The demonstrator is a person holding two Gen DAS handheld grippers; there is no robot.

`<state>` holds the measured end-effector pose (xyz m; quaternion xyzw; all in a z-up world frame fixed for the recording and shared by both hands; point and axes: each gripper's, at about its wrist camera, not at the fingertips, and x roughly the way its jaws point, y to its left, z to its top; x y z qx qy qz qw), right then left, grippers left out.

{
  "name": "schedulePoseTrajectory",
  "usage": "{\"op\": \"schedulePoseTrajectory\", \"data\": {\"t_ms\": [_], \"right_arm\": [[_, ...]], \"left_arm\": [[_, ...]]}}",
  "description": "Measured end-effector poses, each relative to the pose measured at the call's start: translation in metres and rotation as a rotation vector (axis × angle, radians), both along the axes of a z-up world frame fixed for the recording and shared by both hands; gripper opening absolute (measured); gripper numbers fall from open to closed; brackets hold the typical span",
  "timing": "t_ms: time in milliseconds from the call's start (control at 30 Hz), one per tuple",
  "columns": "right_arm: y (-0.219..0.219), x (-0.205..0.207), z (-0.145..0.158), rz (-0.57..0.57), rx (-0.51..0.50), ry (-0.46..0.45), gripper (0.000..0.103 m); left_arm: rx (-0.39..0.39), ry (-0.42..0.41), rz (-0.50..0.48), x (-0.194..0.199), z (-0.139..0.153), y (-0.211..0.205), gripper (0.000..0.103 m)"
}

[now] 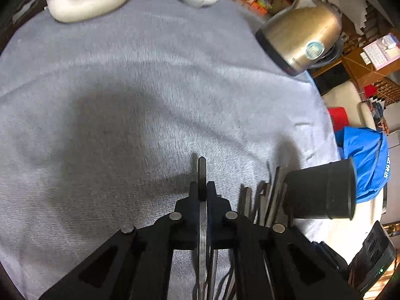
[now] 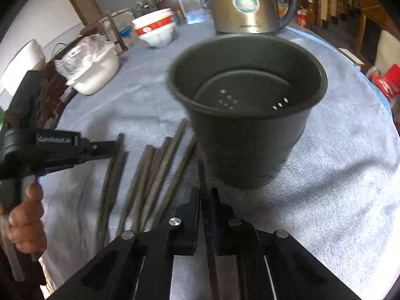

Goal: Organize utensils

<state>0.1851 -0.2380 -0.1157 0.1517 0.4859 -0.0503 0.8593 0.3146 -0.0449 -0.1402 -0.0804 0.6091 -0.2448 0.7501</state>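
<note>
Here each gripper is clamped on a single dark chopstick; the right gripper (image 2: 205,193) grasps its chopstick (image 2: 202,175) along the line of the fingers, so the long axis runs straight forward and the tip points at the lower wall of the dark holder cup (image 2: 250,135), which stands upright just ahead and slightly to the right on the grey-clothed worktop (image 2: 337,175); the tip looks close to the cup's side, though whether it touches cannot be told; the cup's open mouth sits above the tip, so my judgement is that the stick must rise and tip downward before it can drop in. The right gripper is clearly the nearer one to the cup. The left gripper (image 1: 202,187) likewise pinches a chopstick (image 1: 202,170) pointing forward over bare cloth, with the cup (image 1: 322,190) off to its right. The loose chopsticks (image 2: 150,175) lie in a rough fan on the cloth between the two grippers, their long axes running toward the cup's base. A kettle (image 2: 246,2) and stacked bowls (image 2: 156,28) stand well behind.
</note>
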Motion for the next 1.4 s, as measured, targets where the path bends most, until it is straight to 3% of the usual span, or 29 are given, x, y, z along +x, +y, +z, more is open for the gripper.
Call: {"op": "schedulePoseTrajectory", "data": {"t_ms": [167,367,667,1100,1233,1400], "right_arm": [[0.002,-0.018,0.022,0.052,0.071,-0.065,0.008],[-0.001,-0.044,0.063,0.100,0.121,-0.191,0.008],[-0.020,-0.095,0.143,0.103,0.123,-0.455,0.008],[-0.057,-0.110,0.235,-0.112,0.027,-0.789,0.008],[-0.067,-0.111,0.252,-0.192,-0.076,-0.872,0.008],[-0.071,-0.096,0.253,-0.223,-0.155,-0.901,0.008]], "left_arm": [[-0.020,-0.051,0.018,-0.009,0.027,0.019,0.006],[-0.014,-0.191,-0.010,-0.041,0.088,0.025,0.006],[-0.012,-0.403,-0.044,-0.097,0.179,0.027,0.006],[-0.112,-0.649,-0.062,-0.129,0.294,-0.011,0.006],[-0.156,-0.670,-0.059,-0.126,0.309,-0.031,0.006],[-0.192,-0.684,-0.035,-0.118,0.310,-0.056,0.006]]}}
